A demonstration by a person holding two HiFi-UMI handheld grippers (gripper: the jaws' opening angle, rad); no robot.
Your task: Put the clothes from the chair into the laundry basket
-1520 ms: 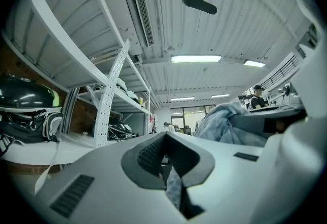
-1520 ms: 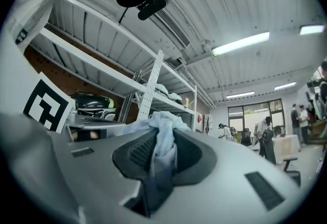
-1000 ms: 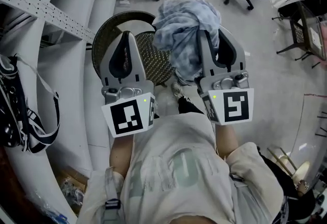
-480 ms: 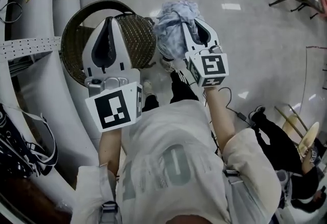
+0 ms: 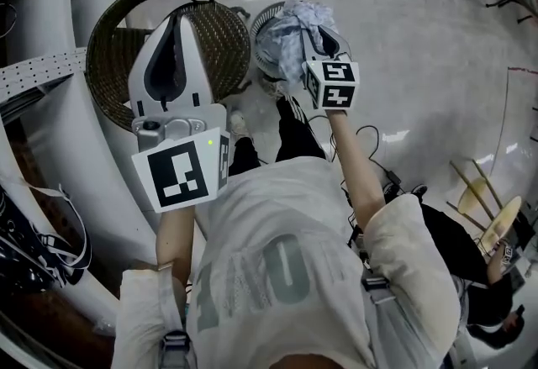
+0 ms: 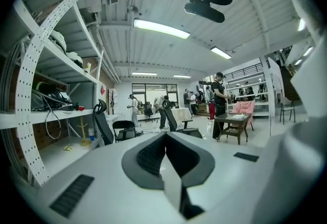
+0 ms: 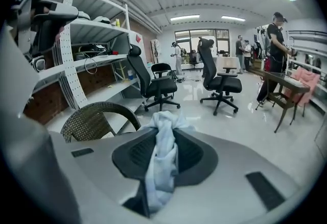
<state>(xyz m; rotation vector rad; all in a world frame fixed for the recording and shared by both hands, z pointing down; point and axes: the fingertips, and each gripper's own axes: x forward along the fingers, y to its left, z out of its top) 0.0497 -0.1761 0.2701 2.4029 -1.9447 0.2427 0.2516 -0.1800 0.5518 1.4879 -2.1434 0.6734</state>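
My right gripper [image 5: 309,33] is shut on a bunched pale blue cloth [image 5: 290,29], held low over the floor. In the right gripper view the cloth [image 7: 162,154] hangs between the pads and spills out past the right gripper [image 7: 164,133]. Under the cloth shows part of a pale slatted round basket [image 5: 262,46], mostly hidden by it. The dark wicker chair [image 5: 118,39] stands to the left, with nothing lying on the part of its seat that shows. My left gripper [image 5: 179,23] hovers above the chair, its jaws shut and empty; the left gripper [image 6: 164,139] points out level into the room.
White perforated shelving [image 5: 50,73] curves along the left. The wicker chair [image 7: 94,118] sits beside that shelving. Black office chairs [image 7: 159,85] stand farther out on the pale floor. Cables [image 5: 378,161] lie on the floor near my feet. People stand at tables far off.
The right gripper has sunk toward the floor with the cloth, ending over the pale basket. The left gripper dropped a little and now sits over the wicker chair.
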